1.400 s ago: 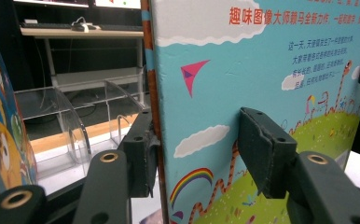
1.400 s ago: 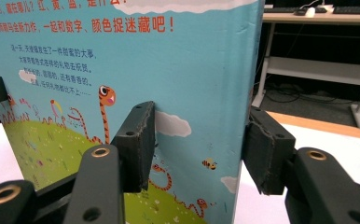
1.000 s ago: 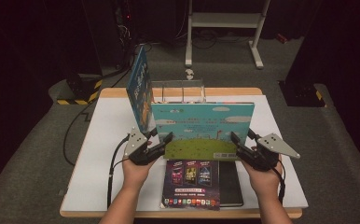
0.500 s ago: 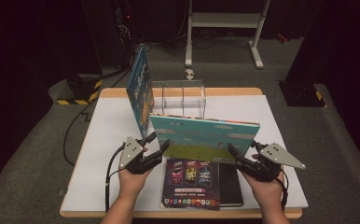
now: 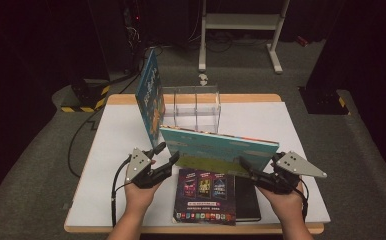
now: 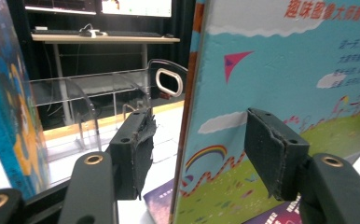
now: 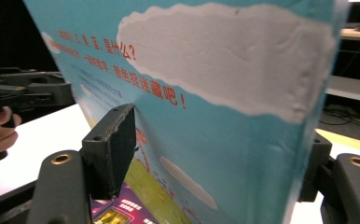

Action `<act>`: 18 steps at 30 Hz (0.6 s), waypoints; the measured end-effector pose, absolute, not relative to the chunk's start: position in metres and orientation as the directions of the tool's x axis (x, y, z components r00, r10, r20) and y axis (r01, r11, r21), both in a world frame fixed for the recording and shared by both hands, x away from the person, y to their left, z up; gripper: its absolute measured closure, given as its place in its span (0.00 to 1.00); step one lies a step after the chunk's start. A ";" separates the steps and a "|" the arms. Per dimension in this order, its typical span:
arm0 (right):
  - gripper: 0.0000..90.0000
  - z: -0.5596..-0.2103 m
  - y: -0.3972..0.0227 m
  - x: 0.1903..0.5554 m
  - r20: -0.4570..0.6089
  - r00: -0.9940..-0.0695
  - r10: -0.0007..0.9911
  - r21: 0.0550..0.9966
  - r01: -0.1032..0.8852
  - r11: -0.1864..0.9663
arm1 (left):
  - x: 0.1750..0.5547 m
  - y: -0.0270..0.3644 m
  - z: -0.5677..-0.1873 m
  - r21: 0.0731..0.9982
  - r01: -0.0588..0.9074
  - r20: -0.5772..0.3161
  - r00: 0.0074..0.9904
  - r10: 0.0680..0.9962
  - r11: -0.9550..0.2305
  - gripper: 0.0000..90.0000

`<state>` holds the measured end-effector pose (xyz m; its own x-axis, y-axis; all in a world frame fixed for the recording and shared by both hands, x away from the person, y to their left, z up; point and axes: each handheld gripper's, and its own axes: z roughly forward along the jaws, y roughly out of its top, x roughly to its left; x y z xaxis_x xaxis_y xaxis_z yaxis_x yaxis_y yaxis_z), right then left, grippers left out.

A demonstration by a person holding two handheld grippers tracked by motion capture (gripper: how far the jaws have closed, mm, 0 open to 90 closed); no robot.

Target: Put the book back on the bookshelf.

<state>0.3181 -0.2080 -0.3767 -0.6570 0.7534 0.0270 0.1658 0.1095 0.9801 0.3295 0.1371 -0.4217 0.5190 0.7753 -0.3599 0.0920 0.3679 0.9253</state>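
A large, thin picture book with a sky-blue cover, white clouds and a green meadow [image 5: 216, 149] stands tilted on its lower edge near the front of the white table [image 5: 111, 140], leaning over a dark purple book lying flat [image 5: 205, 194], in front of a clear acrylic divided rack [image 5: 193, 107] and a second blue picture book standing upright [image 5: 150, 97] at the rack's left end. The left gripper [image 5: 167, 152] straddles the tilted book's left edge and the right gripper [image 5: 246, 167] its right edge. Both sets of jaws have just been opening. In the left gripper view the cover passes between the pads [image 6: 134, 156], with a clear gap on one side; in the right gripper view the near pad [image 7: 113, 149] stands off the cover, so neither gripper seems to be pinching it, though the far pad is half hidden by the book. The book looks stiff and flat, fairly light for its size, with a glossy cover that would likely slip under a weak pinch (and it is wide enough to swing or topple if held at one corner). Taking it at both side edges, near mid-height, should keep it square.
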 end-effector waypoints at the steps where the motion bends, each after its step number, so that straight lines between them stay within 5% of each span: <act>1: 0.33 -0.377 -0.207 0.318 0.023 -0.659 0.751 0.980 0.163 0.113 | 0.330 0.138 -0.422 0.925 0.096 -0.362 0.515 0.777 0.367 0.47; 11: 0.47 -0.373 -0.202 0.314 -0.006 -0.695 0.719 0.980 0.139 0.142 | 0.327 0.155 -0.429 0.923 0.100 -0.371 0.476 0.797 0.371 0.48; 18: 0.74 -0.373 -0.208 0.310 0.017 -0.740 0.672 0.983 0.135 0.123 | 0.323 0.173 -0.431 0.922 0.095 -0.377 0.445 0.812 0.376 0.48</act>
